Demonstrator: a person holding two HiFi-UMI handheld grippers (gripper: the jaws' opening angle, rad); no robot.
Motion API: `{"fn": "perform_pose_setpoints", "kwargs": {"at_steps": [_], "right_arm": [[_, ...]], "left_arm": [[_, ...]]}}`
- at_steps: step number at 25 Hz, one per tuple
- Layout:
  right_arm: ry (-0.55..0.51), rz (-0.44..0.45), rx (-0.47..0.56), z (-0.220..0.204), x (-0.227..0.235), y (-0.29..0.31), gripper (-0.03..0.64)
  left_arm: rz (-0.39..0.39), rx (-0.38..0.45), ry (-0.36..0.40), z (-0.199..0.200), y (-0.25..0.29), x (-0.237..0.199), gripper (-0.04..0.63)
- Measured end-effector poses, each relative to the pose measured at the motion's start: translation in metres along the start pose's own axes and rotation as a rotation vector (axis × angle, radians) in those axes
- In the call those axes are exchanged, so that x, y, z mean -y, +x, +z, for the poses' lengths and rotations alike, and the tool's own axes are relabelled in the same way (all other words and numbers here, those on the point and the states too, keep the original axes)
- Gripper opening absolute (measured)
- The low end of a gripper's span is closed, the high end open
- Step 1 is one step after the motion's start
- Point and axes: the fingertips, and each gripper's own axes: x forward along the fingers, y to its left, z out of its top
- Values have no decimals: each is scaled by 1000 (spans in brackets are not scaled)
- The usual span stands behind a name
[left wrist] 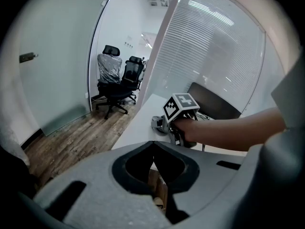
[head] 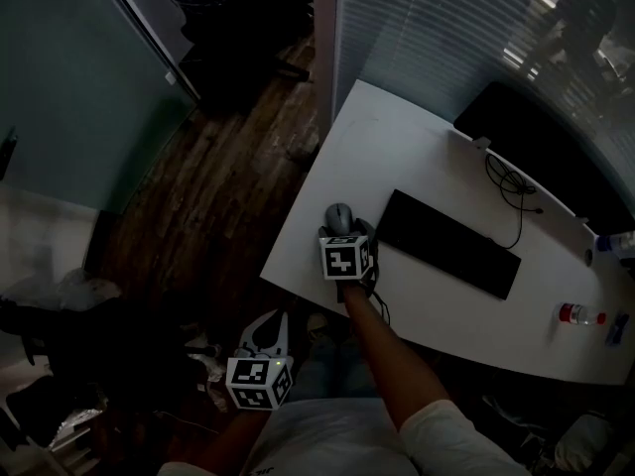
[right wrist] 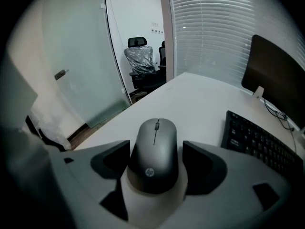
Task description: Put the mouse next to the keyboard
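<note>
On desk (head: pixel 417 157), mouse (right wrist: pixel 155 149) between parted right tongs (right wrist: pixel 155 157) — keyboard (right wrist: pixel 259 144) near

Right gripper (right wrist: pixel 156 160): fingers (right wrist: pixel 110 160) spread wide, mouse (right wrist: pixel 155 147) sits between them, one pad on each side, not clamped. Gripper pitched steeply down. Right hand (head: pixel 357 288) wraps the handle just under the marker cube (head: pixel 346 256). Forearm (head: pixel 395 357) is bare and stretched out ahead of the body; white sleeve (head: pixel 437 434) ends around the elbow.

Left gripper (left wrist: pixel 152 143): fingers closed tip to tip, nothing in them. It sits low and close to the torso, left of the right arm, angled down and forward. The hand and arm on that side are too dark to read.
</note>
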Motion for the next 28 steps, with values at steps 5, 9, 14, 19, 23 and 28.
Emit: {"fn": "perform_pose_setpoints", "kwargs": {"at_steps": [5,9,14,19,23,28], "right_arm": [[-23,5,-9,2,-3,0,304],[-18,5,-20,2,-2,1,298],[-17,6,-11,2,-1,-3,295],[-16,19,20,11,-2,-13,294],[-18,15,30,14,2,-20,293],[-11,14,54,14,9,-38,293]], "left_arm": [[-6,-3,-10,2,3,-2,5],[-11,-4,-11,2,4,-1,5],[-6,-3,-10,3,2,-3,5],[-9,2,-5,4,2,-1,5],[-20,7,2,5,1,5,5],[-32,18,15,8,0,15,5]]}}
